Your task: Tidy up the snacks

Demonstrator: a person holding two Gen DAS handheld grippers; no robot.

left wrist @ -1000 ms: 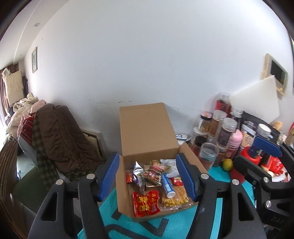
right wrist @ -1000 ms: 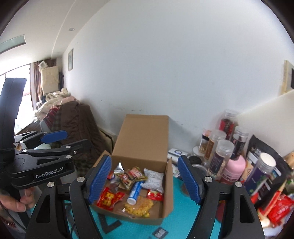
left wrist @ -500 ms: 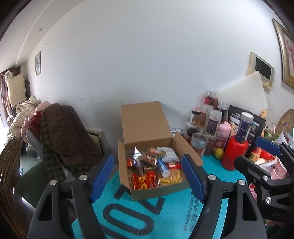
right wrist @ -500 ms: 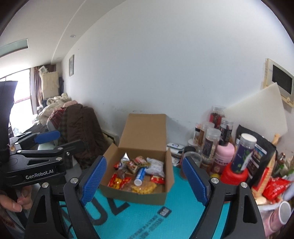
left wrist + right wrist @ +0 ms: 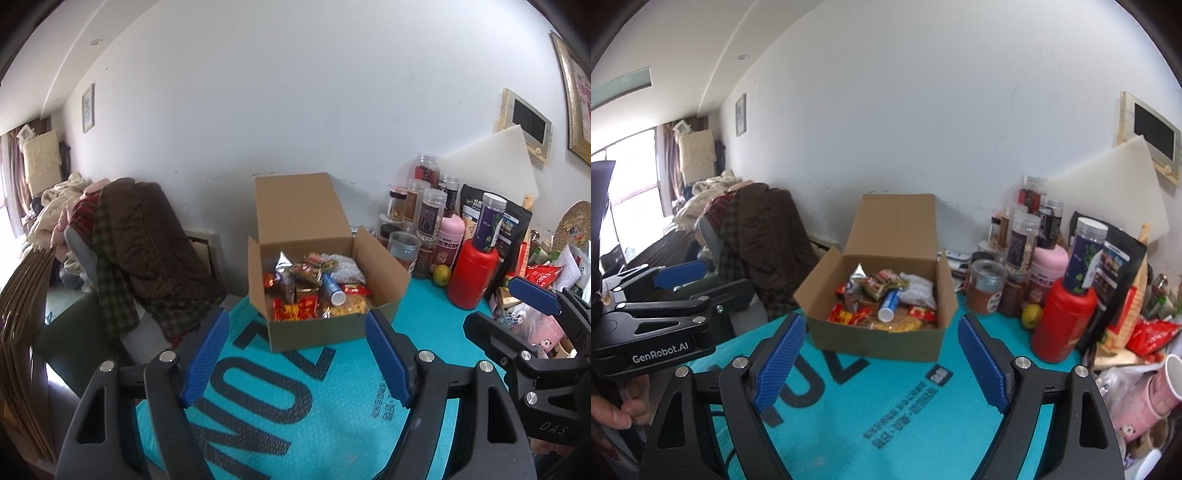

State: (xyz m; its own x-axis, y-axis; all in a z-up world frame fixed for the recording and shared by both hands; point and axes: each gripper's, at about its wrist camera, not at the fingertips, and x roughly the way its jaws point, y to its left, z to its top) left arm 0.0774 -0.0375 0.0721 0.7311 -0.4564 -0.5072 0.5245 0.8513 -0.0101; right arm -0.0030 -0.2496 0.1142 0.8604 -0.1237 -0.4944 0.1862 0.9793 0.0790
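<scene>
1. A cardboard box (image 5: pixel 314 295) stands with its lid up on the teal mat (image 5: pixel 295 406) covering the desk, at twelve o'clock from both cameras; packets of snacks (image 5: pixel 314 291) and a blue tube (image 5: pixel 331 290) lie piled inside it.
2. The left hand-held gripper (image 5: pixel 295 354) and the right hand-held gripper (image 5: pixel 882 363) hover short of the box, each with its blue pads spread wide and nothing between them.
3. The scene fits either a box packed and awaiting closing, or one with more still to be sorted; the pictures do not settle which.
4. Any approach is best kept slow and centred, since the light carton could slide on the mat.
5. At two o'clock, jars (image 5: pixel 1021 236), a red bottle (image 5: pixel 1062 325) and a lime (image 5: pixel 1031 315) crowd close to the box's right wall, narrowing access there.
6. A small dark card (image 5: pixel 938 374) lies on the mat at the box's front.
</scene>
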